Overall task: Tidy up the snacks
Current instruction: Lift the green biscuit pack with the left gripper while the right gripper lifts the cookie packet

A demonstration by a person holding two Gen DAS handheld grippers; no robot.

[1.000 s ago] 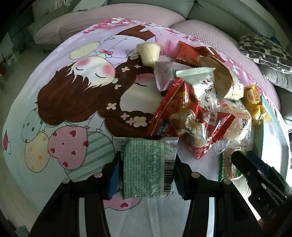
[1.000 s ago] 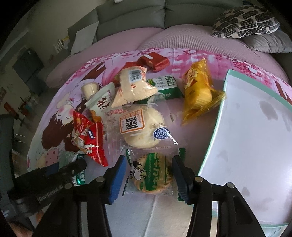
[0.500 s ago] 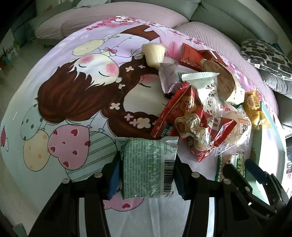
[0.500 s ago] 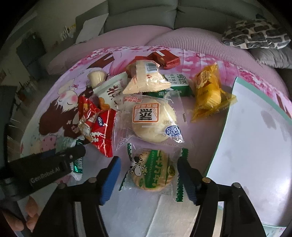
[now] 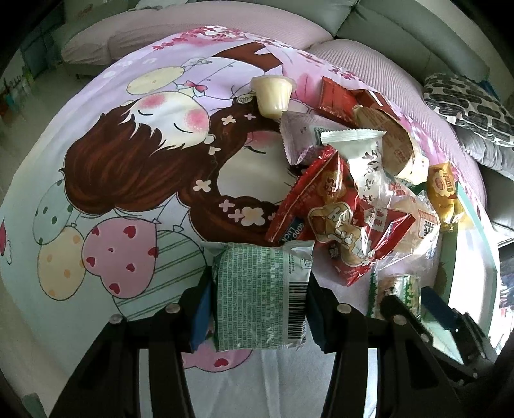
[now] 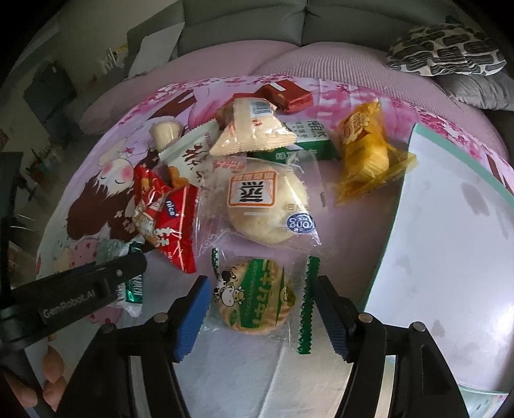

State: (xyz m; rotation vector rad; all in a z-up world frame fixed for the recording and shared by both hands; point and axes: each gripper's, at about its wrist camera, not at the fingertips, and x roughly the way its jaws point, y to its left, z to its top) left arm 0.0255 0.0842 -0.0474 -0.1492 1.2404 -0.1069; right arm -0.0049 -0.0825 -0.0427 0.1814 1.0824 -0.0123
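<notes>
Right wrist view shows the right tool (image 6: 260, 313) with jaws just opened, released around the green cow-print cracker packet (image 6: 257, 297) lying on the desk (image 6: 324, 231), while the left tool (image 5: 258, 299) stays clenched on the green-wrapped snack (image 5: 260, 295), indicating one placement complete.

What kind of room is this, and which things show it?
Probably a home living room. A grey sofa with a patterned cushion stands behind, and snacks such as a yellow snack packet lie on a cartoon-print cloth spread over a padded pink surface.
</notes>
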